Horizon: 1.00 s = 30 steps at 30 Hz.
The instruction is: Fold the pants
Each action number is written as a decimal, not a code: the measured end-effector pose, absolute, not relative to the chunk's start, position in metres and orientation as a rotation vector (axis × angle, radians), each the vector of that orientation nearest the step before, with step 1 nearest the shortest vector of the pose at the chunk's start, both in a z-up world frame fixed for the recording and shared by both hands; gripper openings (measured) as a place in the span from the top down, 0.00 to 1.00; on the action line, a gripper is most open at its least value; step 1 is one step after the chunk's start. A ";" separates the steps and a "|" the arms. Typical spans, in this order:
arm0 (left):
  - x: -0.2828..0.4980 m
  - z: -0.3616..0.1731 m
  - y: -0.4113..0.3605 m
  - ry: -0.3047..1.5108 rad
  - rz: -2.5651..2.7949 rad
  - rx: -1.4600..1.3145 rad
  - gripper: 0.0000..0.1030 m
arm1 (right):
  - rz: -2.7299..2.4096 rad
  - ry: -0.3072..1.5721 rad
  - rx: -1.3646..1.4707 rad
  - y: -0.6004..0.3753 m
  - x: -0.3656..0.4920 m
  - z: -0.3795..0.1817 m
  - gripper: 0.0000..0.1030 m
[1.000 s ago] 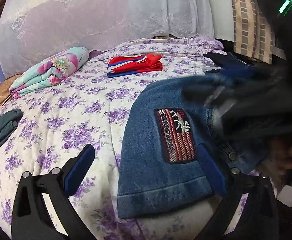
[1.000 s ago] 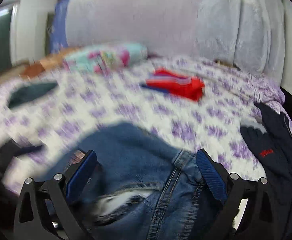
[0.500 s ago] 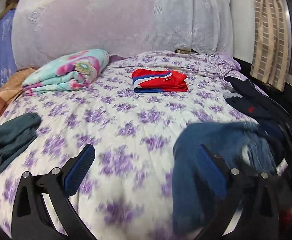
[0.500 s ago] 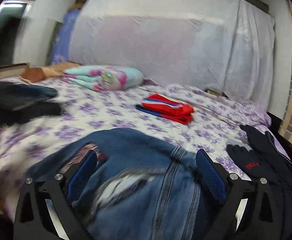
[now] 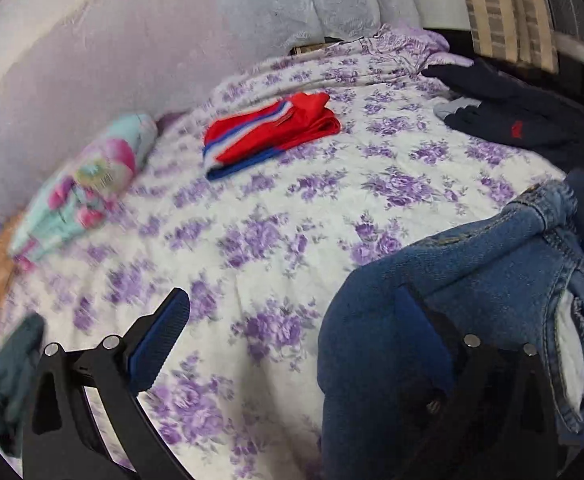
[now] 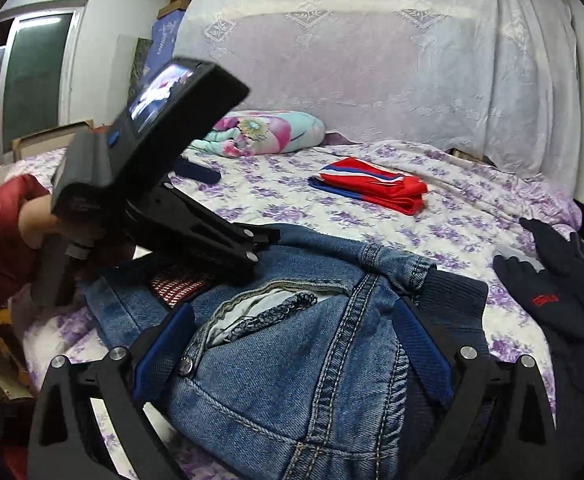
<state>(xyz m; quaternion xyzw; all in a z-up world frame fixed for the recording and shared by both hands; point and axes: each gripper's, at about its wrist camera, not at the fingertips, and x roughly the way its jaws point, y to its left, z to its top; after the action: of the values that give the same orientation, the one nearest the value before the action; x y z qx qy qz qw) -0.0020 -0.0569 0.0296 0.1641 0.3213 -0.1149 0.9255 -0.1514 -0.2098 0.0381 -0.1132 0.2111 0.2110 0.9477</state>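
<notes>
I judge the fold to be well under way but not finished: the denim pants (image 6: 292, 360) lie doubled into a thick bundle at the near edge of the bed (image 5: 292, 208), yet the layers are uneven and the bundle is not squared or smoothed. The waistband, a metal button and pale pocket lining face up toward my right wrist camera; a red-striped patch (image 6: 176, 284) peeks out at the bundle's left. My right hand-held gripper (image 6: 292, 364) hovers over the waistband with its jaws spread wide, holding nothing. My left hand-held gripper (image 5: 288, 344) is likewise spread apart, one finger over the floral sheet, the other over the denim. What I judge remains: a final fold or flattening, then tidying the edges.
</notes>
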 end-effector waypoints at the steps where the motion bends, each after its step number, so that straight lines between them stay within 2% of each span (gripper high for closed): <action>1: 0.001 0.031 -0.049 0.687 -0.265 0.286 0.04 | 0.429 0.428 -0.232 -0.209 -0.151 0.038 0.03; 7: 0.013 0.054 -0.038 0.654 -0.362 0.223 0.04 | 0.423 0.421 -0.227 -0.209 -0.154 0.039 0.03; 10: 0.038 0.046 -0.042 0.745 -0.569 0.201 0.04 | 0.423 0.426 -0.228 -0.209 -0.152 0.039 0.03; 13: 0.051 0.041 -0.043 0.734 -0.725 0.174 0.07 | 0.425 0.429 -0.222 -0.210 -0.151 0.039 0.03; 17: 0.061 0.035 -0.043 0.766 -0.939 0.103 0.41 | 0.428 0.440 -0.219 -0.209 -0.148 0.038 0.03; 19: 0.057 0.031 -0.042 0.762 -1.021 0.078 0.51 | 0.433 0.448 -0.216 -0.209 -0.146 0.038 0.03; 20: 0.054 0.028 -0.040 0.764 -1.064 0.062 0.51 | 0.434 0.450 -0.216 -0.210 -0.145 0.038 0.03; 22: 0.053 0.019 -0.037 0.829 -1.136 0.052 0.49 | 0.439 0.453 -0.218 -0.209 -0.145 0.038 0.03; 24: 0.051 0.022 -0.033 0.836 -1.129 0.098 0.40 | 0.437 0.459 -0.222 -0.209 -0.145 0.038 0.03; 26: 0.056 0.030 -0.018 0.781 -1.014 0.112 0.08 | 0.469 0.505 -0.240 -0.209 -0.144 0.046 0.03; 28: 0.070 0.032 0.005 0.744 -0.839 0.044 0.05 | 0.554 0.543 -0.277 -0.213 -0.143 0.073 0.03; 30: 0.090 0.026 0.030 0.803 -0.731 -0.081 0.05 | 0.557 0.555 -0.283 -0.216 -0.133 0.102 0.03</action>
<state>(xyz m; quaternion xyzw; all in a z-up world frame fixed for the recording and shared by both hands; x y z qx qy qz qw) 0.0902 0.0305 0.0258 -0.0386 0.3818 -0.3479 0.8554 -0.1329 -0.2163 0.1016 -0.1377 0.2693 0.2704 0.9140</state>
